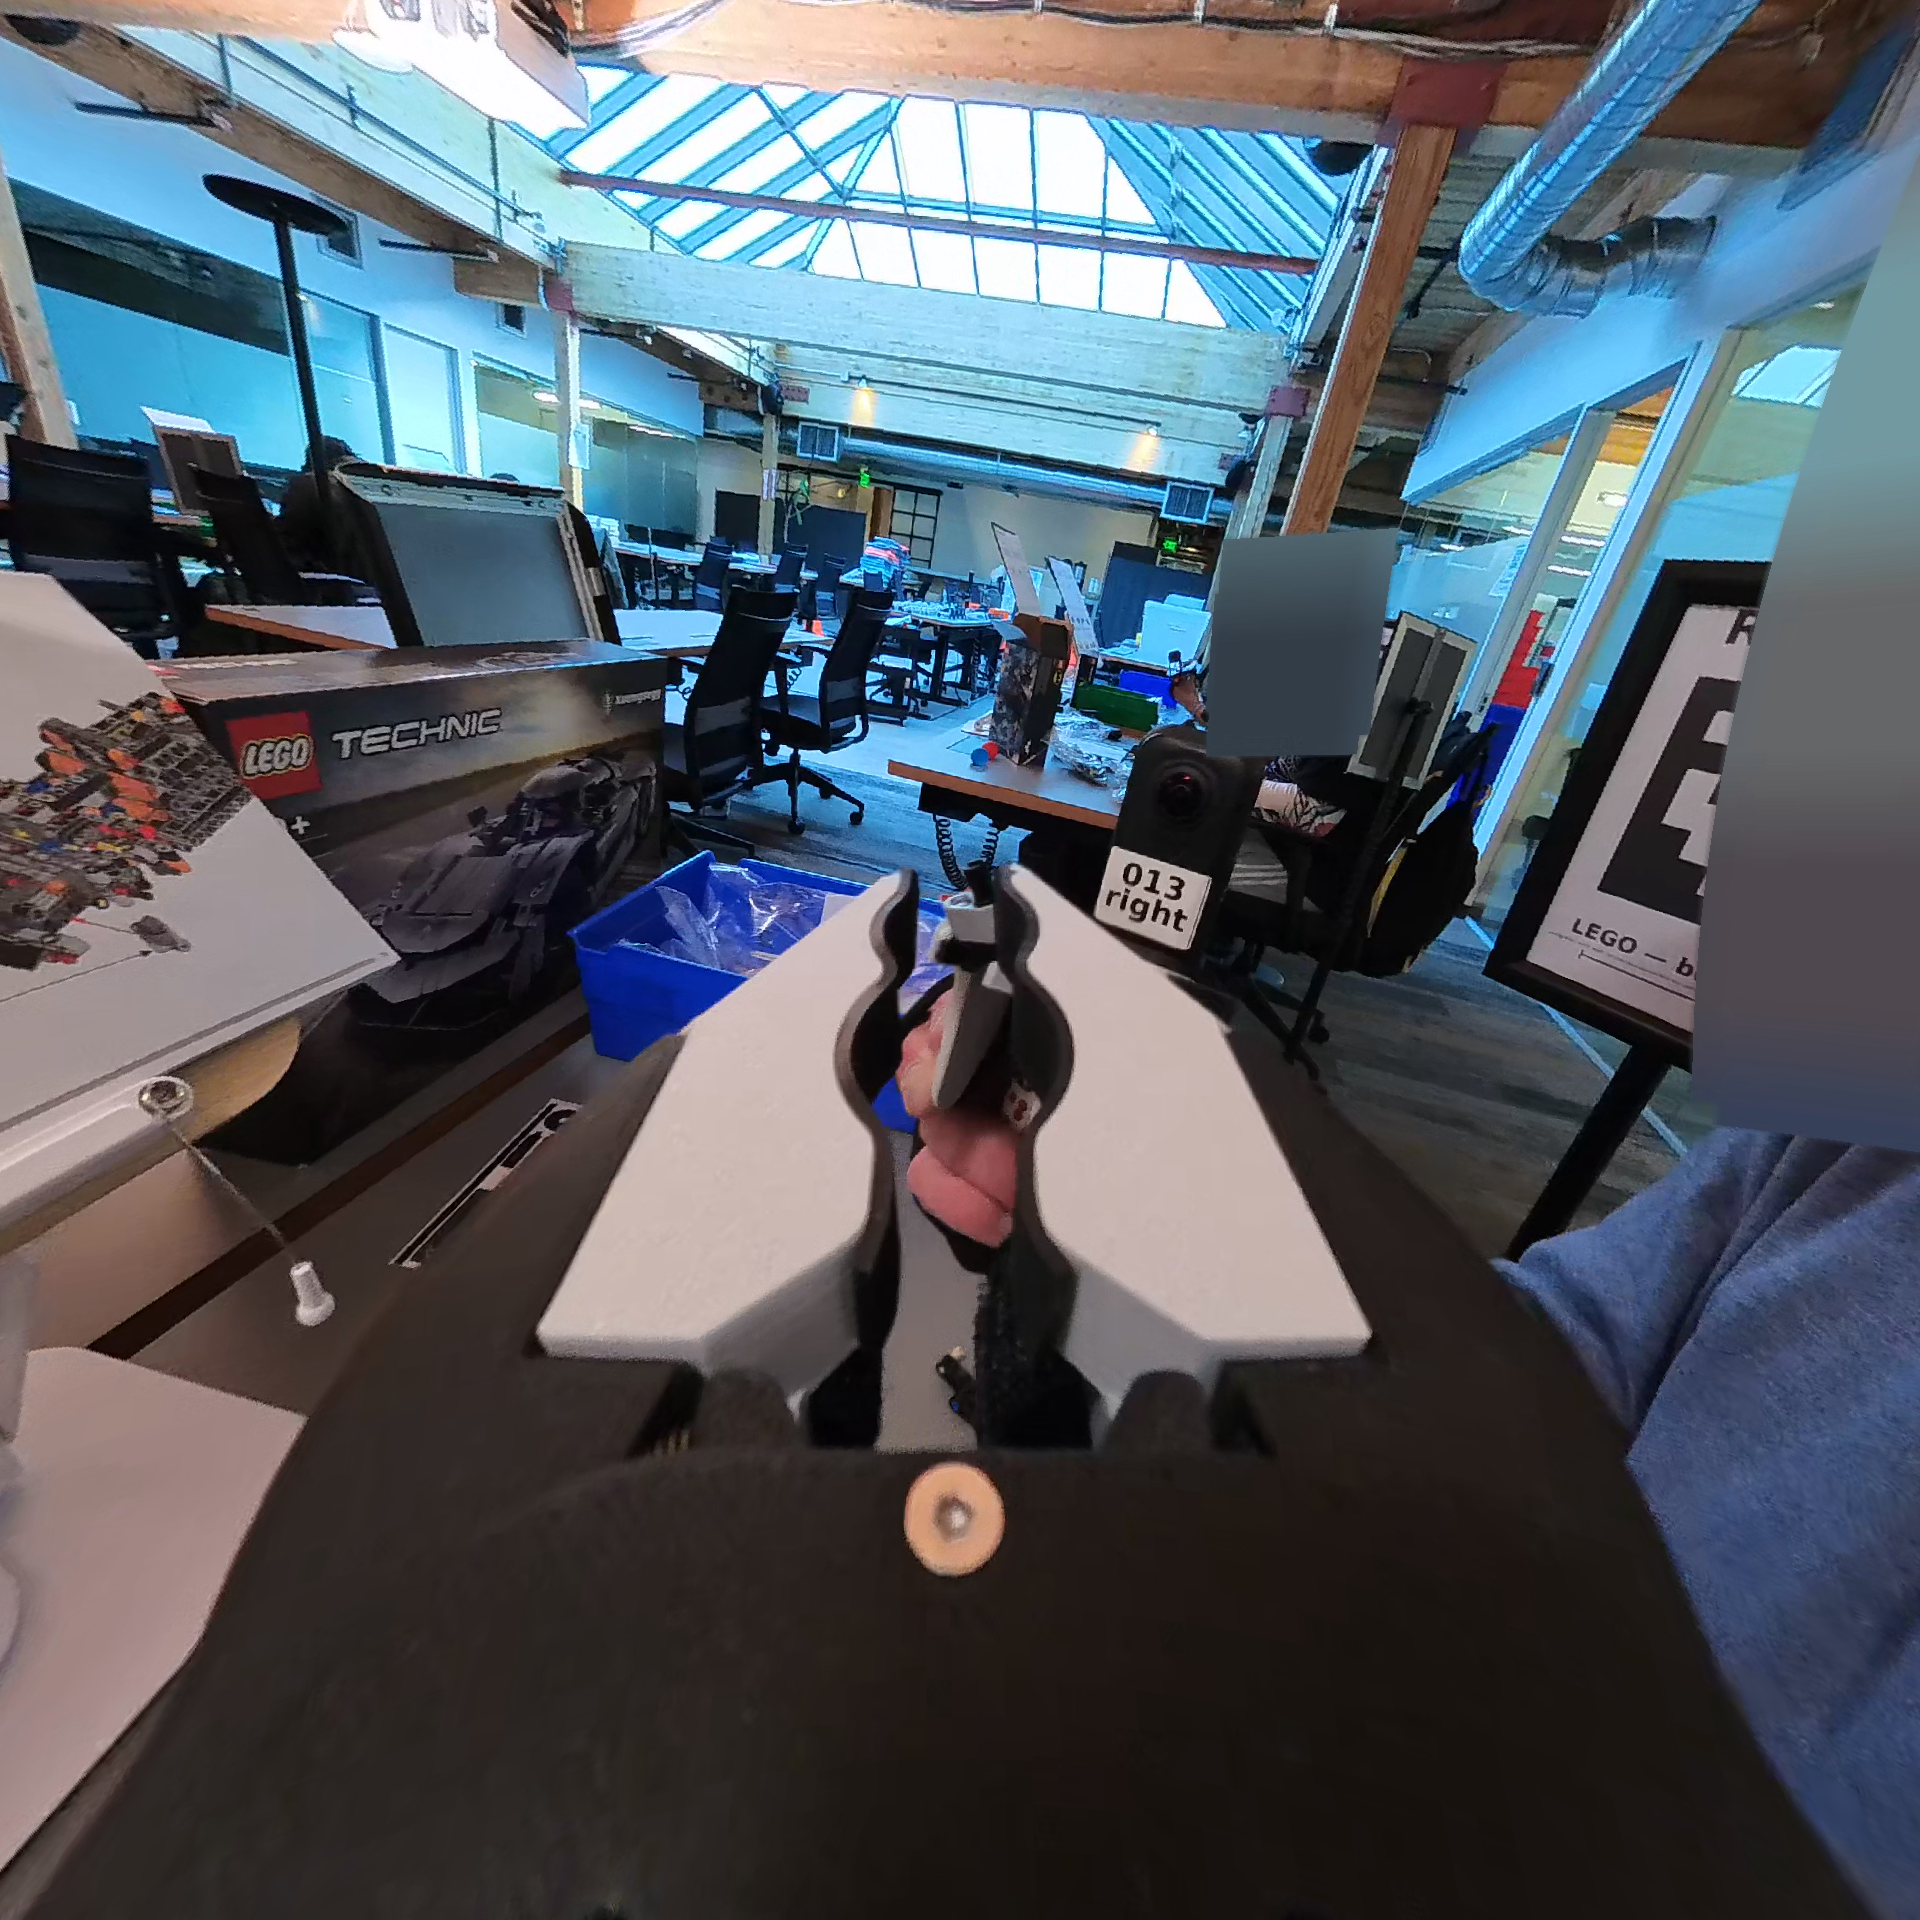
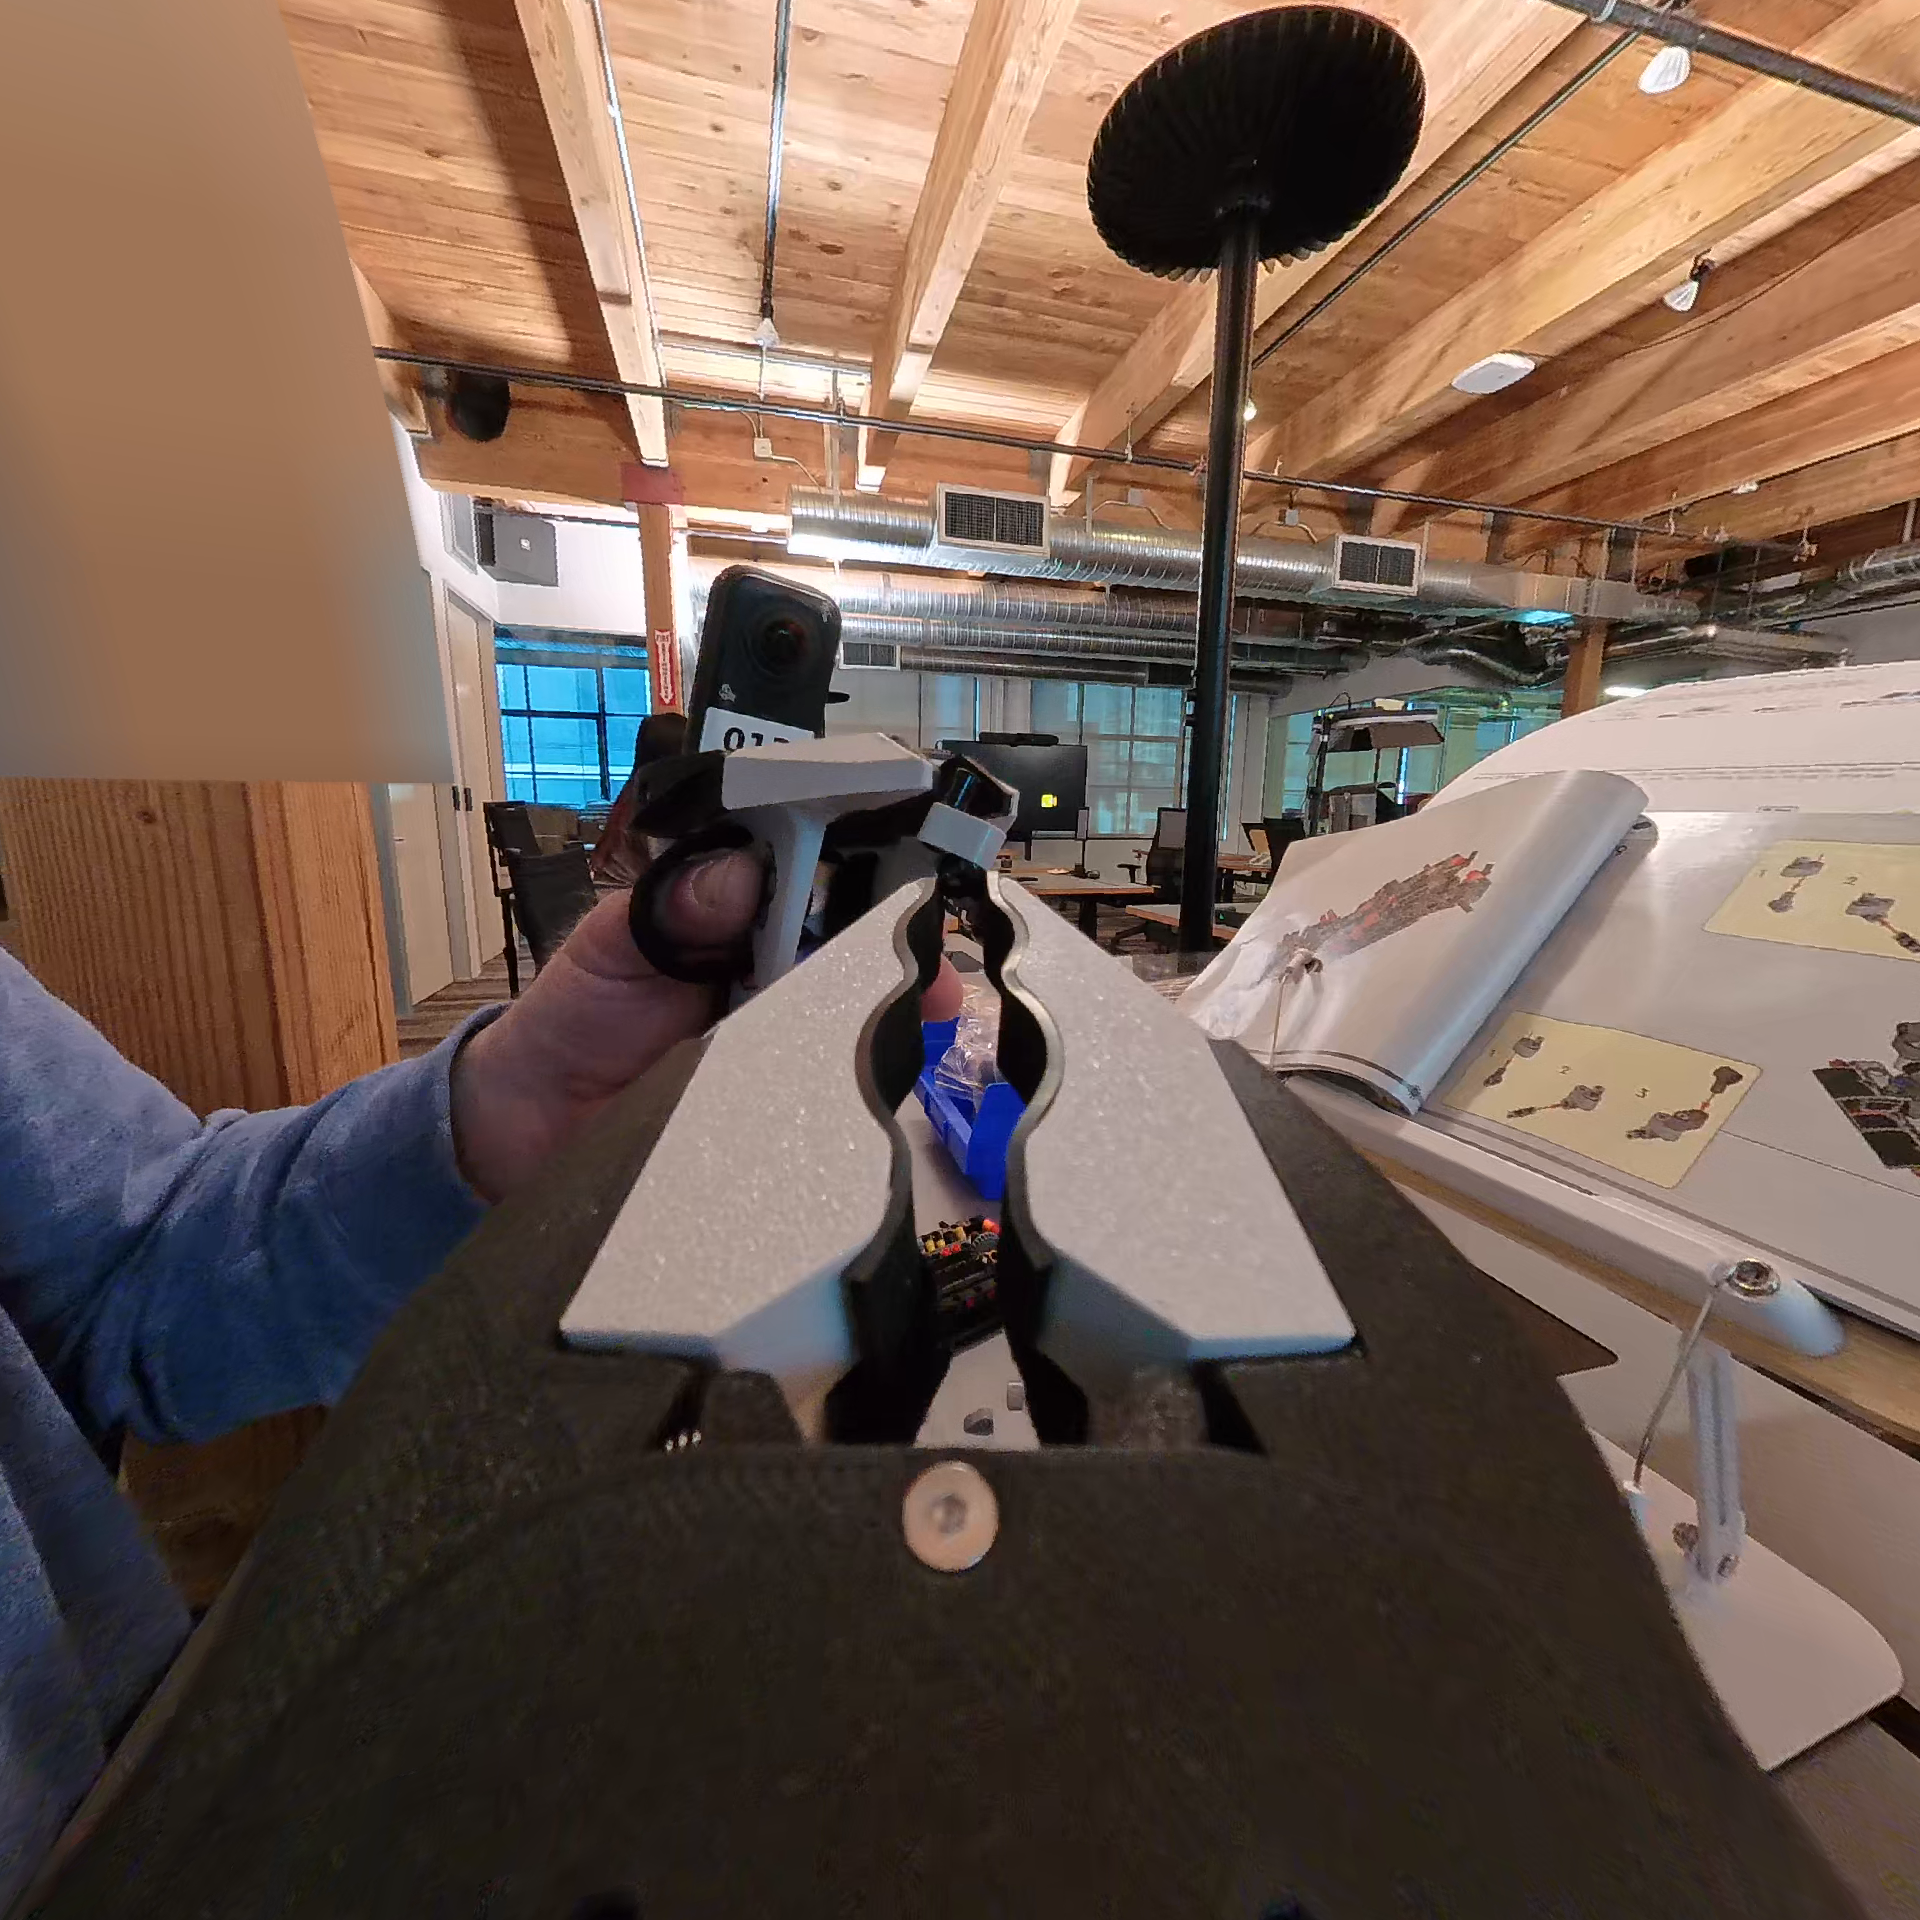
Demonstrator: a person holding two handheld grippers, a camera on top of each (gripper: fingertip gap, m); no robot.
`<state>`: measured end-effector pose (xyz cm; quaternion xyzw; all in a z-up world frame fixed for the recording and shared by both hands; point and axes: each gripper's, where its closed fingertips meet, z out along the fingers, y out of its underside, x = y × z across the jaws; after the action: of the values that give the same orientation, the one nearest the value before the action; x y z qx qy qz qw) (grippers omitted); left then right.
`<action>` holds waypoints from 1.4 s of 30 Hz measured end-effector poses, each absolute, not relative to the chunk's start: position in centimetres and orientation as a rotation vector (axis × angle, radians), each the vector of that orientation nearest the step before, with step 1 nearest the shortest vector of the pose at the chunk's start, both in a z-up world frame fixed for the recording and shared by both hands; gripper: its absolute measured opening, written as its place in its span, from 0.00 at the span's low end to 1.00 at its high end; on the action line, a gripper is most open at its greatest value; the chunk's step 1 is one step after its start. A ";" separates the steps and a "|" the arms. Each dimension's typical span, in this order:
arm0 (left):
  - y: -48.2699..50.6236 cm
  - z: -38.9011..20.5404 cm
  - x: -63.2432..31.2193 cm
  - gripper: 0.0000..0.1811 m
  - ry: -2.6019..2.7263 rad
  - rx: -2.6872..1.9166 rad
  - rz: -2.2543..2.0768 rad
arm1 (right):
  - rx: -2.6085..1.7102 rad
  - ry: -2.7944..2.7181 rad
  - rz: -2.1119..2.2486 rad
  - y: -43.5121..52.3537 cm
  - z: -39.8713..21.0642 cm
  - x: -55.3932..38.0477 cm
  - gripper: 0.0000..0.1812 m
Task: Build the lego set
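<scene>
Both grippers are raised off the table with their tips meeting. My left gripper (image 1: 958, 902) is shut on a small grey lego piece with a black pin (image 1: 971, 923). Through its gap I see a grey finger of the right gripper and the hand that holds it (image 1: 956, 1174). My right gripper (image 2: 958, 896) has its jaws nearly closed on a small dark lego part (image 2: 961, 916), hard to make out. The left gripper (image 2: 904, 805) faces it, held by a hand (image 2: 582, 1018). A partly built model (image 2: 961, 1273) lies on the table below.
A blue bin with plastic bags (image 1: 665, 966) and the lego box (image 1: 447, 790) stand behind. The open instruction book on a white stand (image 2: 1558, 987) is at the right, also in the left wrist view (image 1: 135, 831). A framed sign on a stand (image 1: 1621, 831) is at the far right. The tips of both grippers are at nearly the same place.
</scene>
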<state>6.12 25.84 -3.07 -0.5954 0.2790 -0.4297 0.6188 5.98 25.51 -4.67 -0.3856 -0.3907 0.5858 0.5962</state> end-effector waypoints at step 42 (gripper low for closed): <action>25.0 -4.4 7.8 0.06 0.719 -1.411 -0.895 | -0.874 -0.950 1.264 24.9 -5.3 6.6 0.02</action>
<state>7.83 25.03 -4.36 -0.6121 0.3121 -0.3884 0.6140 6.59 24.85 -5.34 -0.3799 -0.4129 0.5494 0.6192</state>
